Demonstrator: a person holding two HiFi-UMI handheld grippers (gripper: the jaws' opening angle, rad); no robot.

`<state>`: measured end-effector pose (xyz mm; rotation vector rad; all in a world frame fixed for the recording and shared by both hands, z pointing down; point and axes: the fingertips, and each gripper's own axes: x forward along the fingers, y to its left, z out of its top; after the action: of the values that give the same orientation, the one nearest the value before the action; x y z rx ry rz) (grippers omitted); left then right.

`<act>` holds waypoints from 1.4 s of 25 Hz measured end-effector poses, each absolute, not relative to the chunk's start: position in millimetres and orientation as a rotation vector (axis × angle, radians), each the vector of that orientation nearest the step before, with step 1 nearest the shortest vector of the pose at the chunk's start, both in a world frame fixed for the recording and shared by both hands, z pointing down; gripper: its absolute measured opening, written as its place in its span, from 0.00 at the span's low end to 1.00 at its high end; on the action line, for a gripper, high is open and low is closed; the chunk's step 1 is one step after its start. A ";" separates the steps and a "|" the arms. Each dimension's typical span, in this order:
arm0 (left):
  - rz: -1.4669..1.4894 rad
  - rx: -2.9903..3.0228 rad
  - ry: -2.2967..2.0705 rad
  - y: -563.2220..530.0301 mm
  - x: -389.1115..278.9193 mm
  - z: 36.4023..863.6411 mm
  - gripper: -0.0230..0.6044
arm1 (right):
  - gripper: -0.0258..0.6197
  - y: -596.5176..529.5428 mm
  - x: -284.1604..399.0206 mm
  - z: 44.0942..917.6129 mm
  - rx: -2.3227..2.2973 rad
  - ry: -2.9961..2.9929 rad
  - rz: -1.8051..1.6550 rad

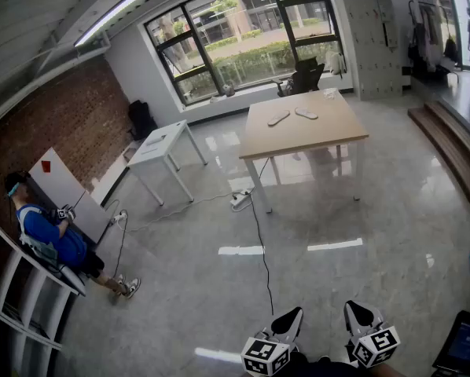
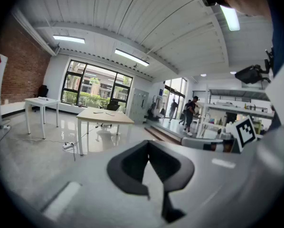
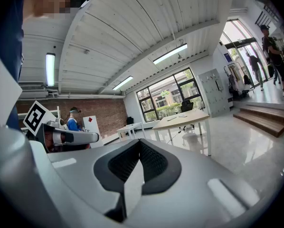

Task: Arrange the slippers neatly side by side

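Looking down in the head view, the person is standing at the near end of the room, well apart from the wooden table. They are carrying the left gripper and the right gripper low and close to the body, as if for walking over rather than working. Each one's marker cube is riding nearest the body. On the far part of the table, the left slipper and the right slipper are lying flat, a little apart and angled differently. I judge that the arranging is not yet begun. They are showing as pale, thin, elongated shapes, too small for their material to be told. The tabletop is showing as smooth light wood on white legs. The grey floor is shining like polished stone and mirroring the windows. A black cable is trailing from the table towards the near side.

In the left gripper view, the left gripper is pointing out across the room with its jaws pressing together and nothing between them. The dark matte pads are forming a pointed arch inside a smooth pale-grey shell. The table is sitting far off, left of the jaws.

In the right gripper view, the right gripper is likewise closing on nothing, its jaws meeting in 1 seam. Its black pads are showing a fine ribbed texture, which I judge is there to hold soft footwear. The table is standing far ahead and to the right, with 1 seated person in blue far left by the brick wall.
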<state>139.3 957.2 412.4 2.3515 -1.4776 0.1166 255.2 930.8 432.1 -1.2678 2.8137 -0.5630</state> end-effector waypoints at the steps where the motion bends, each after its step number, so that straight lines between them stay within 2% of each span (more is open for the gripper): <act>1: 0.113 2.361 -1.474 952.1 137.5 411.8 0.04 | 0.06 925.8 253.4 433.2 -1.275 2.809 -0.559; 16: 0.030 2.403 -1.368 850.3 111.5 415.9 0.04 | 0.06 821.7 228.2 442.4 -1.412 2.808 -0.514; 35: -0.107 2.471 -1.313 712.8 7.6 414.0 0.04 | 0.06 709.3 131.5 435.7 -1.542 2.789 -0.443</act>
<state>7.6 712.8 414.0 2.4705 -1.3126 -0.1068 131.5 709.3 435.7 -1.5421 2.7886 -0.4426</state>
